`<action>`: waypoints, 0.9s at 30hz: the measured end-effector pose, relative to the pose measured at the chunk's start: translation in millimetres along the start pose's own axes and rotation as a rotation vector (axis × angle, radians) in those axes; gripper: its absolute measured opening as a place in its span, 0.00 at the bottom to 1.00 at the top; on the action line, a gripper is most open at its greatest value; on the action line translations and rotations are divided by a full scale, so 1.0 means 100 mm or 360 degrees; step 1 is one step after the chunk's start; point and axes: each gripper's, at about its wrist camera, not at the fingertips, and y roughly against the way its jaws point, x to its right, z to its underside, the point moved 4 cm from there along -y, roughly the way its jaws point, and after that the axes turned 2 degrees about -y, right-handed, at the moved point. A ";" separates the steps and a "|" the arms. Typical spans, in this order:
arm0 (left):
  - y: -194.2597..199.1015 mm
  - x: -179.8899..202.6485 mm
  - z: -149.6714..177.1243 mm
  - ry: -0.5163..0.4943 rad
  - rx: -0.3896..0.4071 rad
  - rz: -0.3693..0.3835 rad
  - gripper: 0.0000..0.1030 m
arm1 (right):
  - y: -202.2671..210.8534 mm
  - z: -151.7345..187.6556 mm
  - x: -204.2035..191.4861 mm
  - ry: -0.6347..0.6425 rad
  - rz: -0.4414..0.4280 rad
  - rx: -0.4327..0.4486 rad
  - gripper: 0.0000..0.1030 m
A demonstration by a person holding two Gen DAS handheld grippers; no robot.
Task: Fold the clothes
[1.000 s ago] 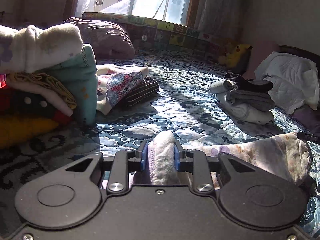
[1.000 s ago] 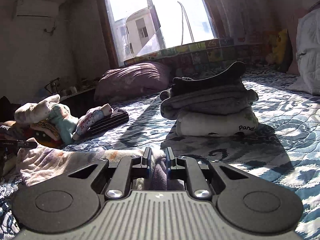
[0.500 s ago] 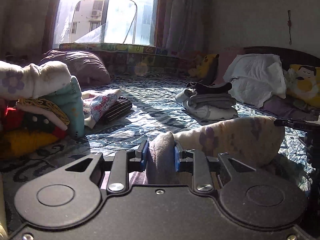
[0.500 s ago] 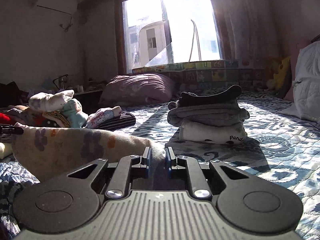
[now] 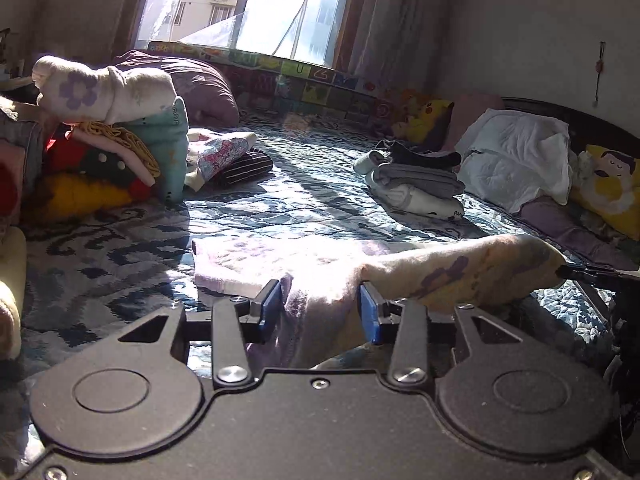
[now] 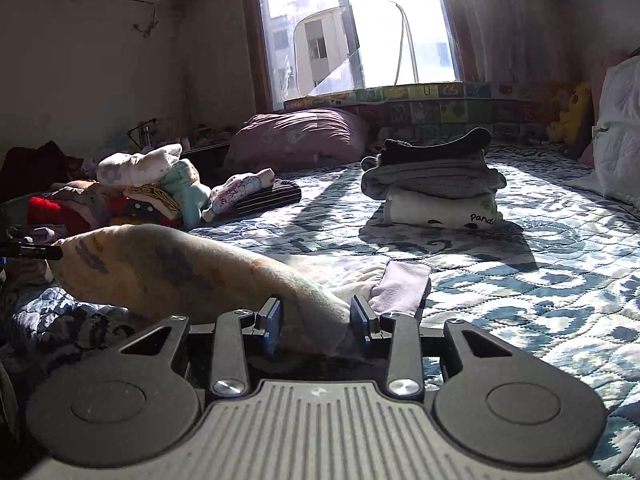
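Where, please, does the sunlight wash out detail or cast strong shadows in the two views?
Left wrist view: sun bleaches the pale floral garment beyond the left tool. Right wrist view: the bright window is blown out; the folded grey-and-white clothes stack throws a dark shadow forward.

I see a bed covered by a blue-and-white patterned quilt (image 5: 304, 204). On it, towards the far right, sits a neat stack of folded grey, white and black clothes (image 6: 436, 184). Far left lies a loose heap of mixed colourful garments (image 5: 104, 148), with a dark striped folded piece (image 6: 272, 198) just beside it. A mauve pillow (image 6: 300, 140) rests by the window. Nearest me, a pale fleece garment with purple flowers (image 5: 304, 264) lies partly spread on the quilt.
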 end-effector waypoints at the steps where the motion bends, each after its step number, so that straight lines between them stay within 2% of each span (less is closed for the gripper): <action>1: 0.00 0.01 0.03 -0.0007 -0.0022 -0.0014 0.38 | 0.02 0.03 -0.02 0.0005 -0.0003 -0.0024 0.38; 3: 0.00 0.07 0.09 -0.0063 -0.0065 -0.0058 0.40 | 0.05 0.07 -0.07 0.0015 -0.0005 -0.0058 0.39; 5: -0.02 0.13 0.16 -0.0160 -0.0119 -0.0146 0.48 | 0.07 0.10 -0.10 0.0030 0.0009 -0.0084 0.40; 9: -0.22 0.33 0.35 -0.0522 -0.0277 -0.0330 0.50 | 0.04 0.18 -0.17 0.0113 0.0055 -0.0139 0.42; 10: -0.28 0.38 0.41 -0.0625 -0.0326 -0.0369 0.47 | 0.02 0.20 -0.20 0.0147 0.0062 -0.0154 0.42; 11: -0.35 0.43 0.48 -0.0747 -0.0375 -0.0411 0.35 | 0.02 0.22 -0.23 0.0181 0.0066 -0.0165 0.42; 14: -0.45 0.58 0.55 -0.1104 -0.0381 -0.0591 0.25 | 0.03 0.24 -0.29 0.0279 0.0128 -0.0146 0.31; 15: -0.45 0.61 0.52 -0.1181 -0.0332 -0.0657 0.25 | 0.04 0.25 -0.31 0.0303 0.0144 -0.0135 0.29; 18: -0.40 0.66 0.37 -0.1376 -0.0058 -0.0951 0.25 | 0.07 0.28 -0.35 0.0377 0.0179 -0.0130 0.28; 20: -0.43 0.63 0.43 -0.1511 -0.0027 -0.1081 0.35 | 0.05 0.33 -0.38 0.0428 0.0174 -0.0182 0.28; 21: -0.45 0.61 0.46 -0.1576 -0.0017 -0.1143 0.37 | 0.00 0.38 -0.41 0.0472 0.0163 -0.0251 0.28; 22: -0.50 0.53 0.54 -0.1606 -0.0131 -0.1157 0.43 | -0.04 0.43 -0.43 0.0510 0.0151 -0.0315 0.29; 23: -0.53 0.43 0.63 -0.1584 -0.0264 -0.1148 0.45 | -0.06 0.50 -0.47 0.0558 0.0132 -0.0372 0.31; 24: -0.50 0.34 0.67 -0.1482 -0.0343 -0.1091 0.45 | -0.06 0.55 -0.52 0.0612 0.0110 -0.0412 0.37; 25: -0.44 0.26 0.67 -0.1359 -0.0399 -0.1009 0.46 | -0.05 0.59 -0.56 0.0650 0.0076 -0.0442 0.41; 26: -0.36 0.20 0.62 -0.1261 -0.0409 -0.0976 0.46 | -0.01 0.60 -0.58 0.0656 0.0050 -0.0447 0.42; 27: -0.28 0.14 0.55 -0.1189 -0.0389 -0.1005 0.49 | 0.04 0.60 -0.58 0.0651 0.0028 -0.0444 0.42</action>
